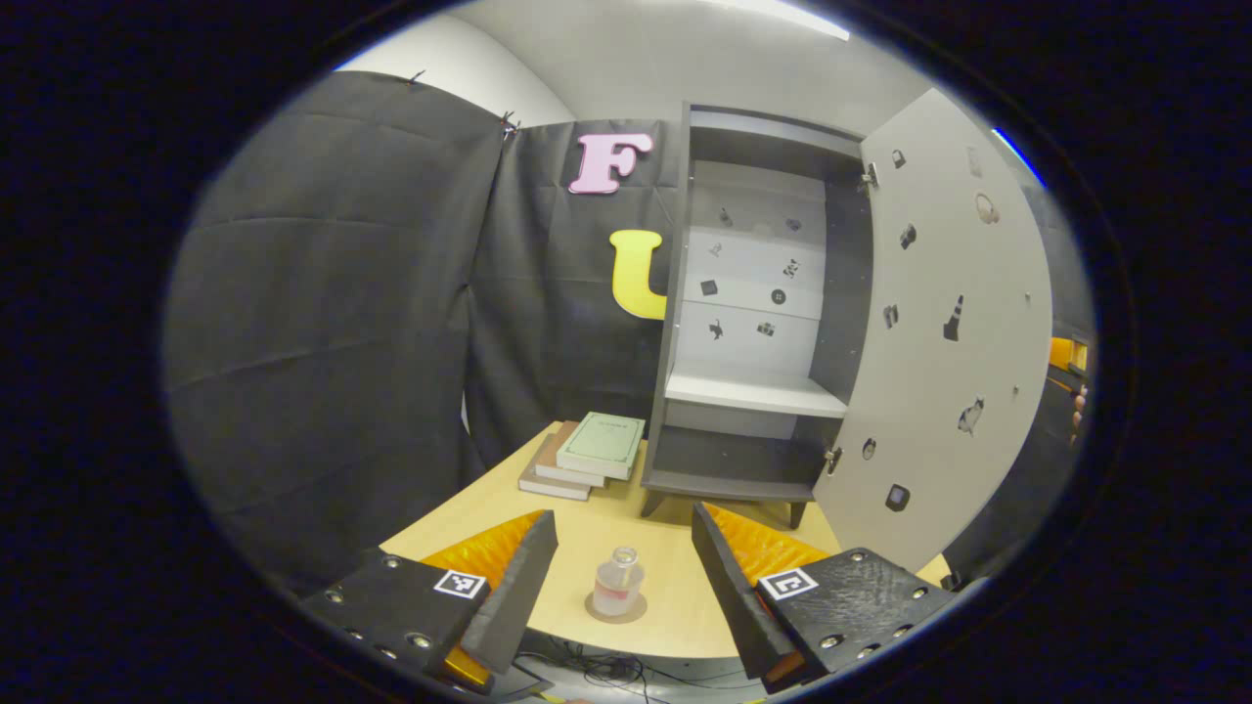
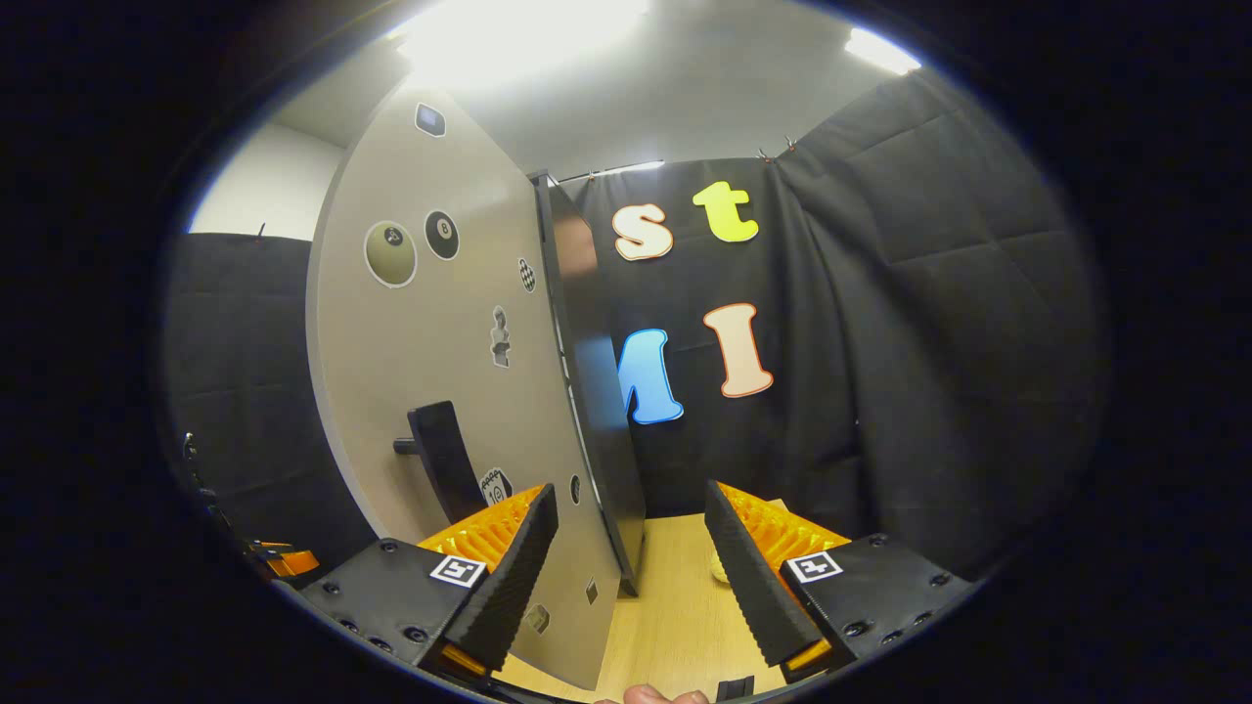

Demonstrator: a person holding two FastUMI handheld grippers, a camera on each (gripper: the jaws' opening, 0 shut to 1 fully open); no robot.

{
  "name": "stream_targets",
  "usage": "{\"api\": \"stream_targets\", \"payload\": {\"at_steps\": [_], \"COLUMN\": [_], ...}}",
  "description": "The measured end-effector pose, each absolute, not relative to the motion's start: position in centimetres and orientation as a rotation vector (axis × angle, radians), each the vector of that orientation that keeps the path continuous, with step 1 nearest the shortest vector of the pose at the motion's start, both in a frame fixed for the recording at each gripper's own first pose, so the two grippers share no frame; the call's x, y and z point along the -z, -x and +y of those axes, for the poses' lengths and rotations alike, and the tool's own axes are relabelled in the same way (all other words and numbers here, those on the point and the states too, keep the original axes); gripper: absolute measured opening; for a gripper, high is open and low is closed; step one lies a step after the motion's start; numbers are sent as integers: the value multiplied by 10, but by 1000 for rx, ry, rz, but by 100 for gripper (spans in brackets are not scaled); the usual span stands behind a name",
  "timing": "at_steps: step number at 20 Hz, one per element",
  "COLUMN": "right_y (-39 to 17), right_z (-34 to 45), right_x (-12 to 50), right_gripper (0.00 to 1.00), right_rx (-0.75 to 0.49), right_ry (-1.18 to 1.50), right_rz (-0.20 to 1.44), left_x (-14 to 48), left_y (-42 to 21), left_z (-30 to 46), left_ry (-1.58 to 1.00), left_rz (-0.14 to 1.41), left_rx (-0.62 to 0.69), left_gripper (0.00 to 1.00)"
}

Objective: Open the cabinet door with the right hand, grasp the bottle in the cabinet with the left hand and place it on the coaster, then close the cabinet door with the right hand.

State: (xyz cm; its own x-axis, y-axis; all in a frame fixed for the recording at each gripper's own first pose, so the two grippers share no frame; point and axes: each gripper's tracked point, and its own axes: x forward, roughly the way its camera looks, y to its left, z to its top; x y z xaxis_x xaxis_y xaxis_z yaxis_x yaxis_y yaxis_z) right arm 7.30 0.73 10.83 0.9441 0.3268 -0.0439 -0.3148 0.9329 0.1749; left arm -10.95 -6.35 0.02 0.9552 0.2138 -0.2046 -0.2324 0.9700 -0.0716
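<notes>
Left gripper view shows the left gripper (image 1: 624, 572) held above the near edge of the tabletop (image 1: 675, 548), its jaws wide open with nothing between the fingers. Below the gap stands the bottle (image 1: 618, 584), upright on the round coaster (image 1: 616, 610), near the front edge of the tabletop. The bottle is clear, with a pale pink band low on its body. Farther back stands the cabinet (image 1: 748, 391), on short legs, and its door (image 1: 939, 332) is swung open to the right; the shelf and the bottom compartment hold nothing I can see. Small stickers are on the back wall of the cabinet and on the inner face of the door. Left of the cabinet lies a stack of books (image 1: 587, 455), the top one green.

In the right gripper view the right gripper (image 2: 631, 562) has its jaws open too, one on each side of the door's (image 2: 430, 372) free edge, not pressing on it. A dark handle (image 2: 440, 460) sticks out from the door, just left of the gripper.
</notes>
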Motion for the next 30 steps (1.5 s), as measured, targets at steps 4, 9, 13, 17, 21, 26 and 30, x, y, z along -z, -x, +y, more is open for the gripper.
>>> {"api": "stream_targets", "payload": {"at_steps": [4, 9, 13, 17, 21, 26, 30], "right_y": [-68, -59, -49, -36, -31, -35, -42], "right_z": [23, 37, 62, 94, 134, 182, 218], "right_x": [-115, -121, -120, -122, -121, -124, -126], "right_gripper": [96, 93, 93, 93, 93, 93, 93], "right_rx": [-360, -317, -291, -281, -302, -353, -390], "right_ry": [-140, -102, -116, -102, -97, -95, -52], "right_rz": [85, 80, 97, 96, 105, 110, 103], "left_x": [-1, -5, -10, -15, -15, -13, -10], "left_y": [99, 81, 64, 47, 37, 35, 35], "left_z": [-55, -35, -11, 11, 34, 66, 92], "left_ry": [77, 76, 76, 84, 88, 70, 49], "left_rz": [182, 166, 166, 153, 145, 138, 129], "left_rx": [-225, -180, -138, -105, -84, -100, -101], "left_gripper": [83, 84, 86, 87, 87, 86, 88]}}
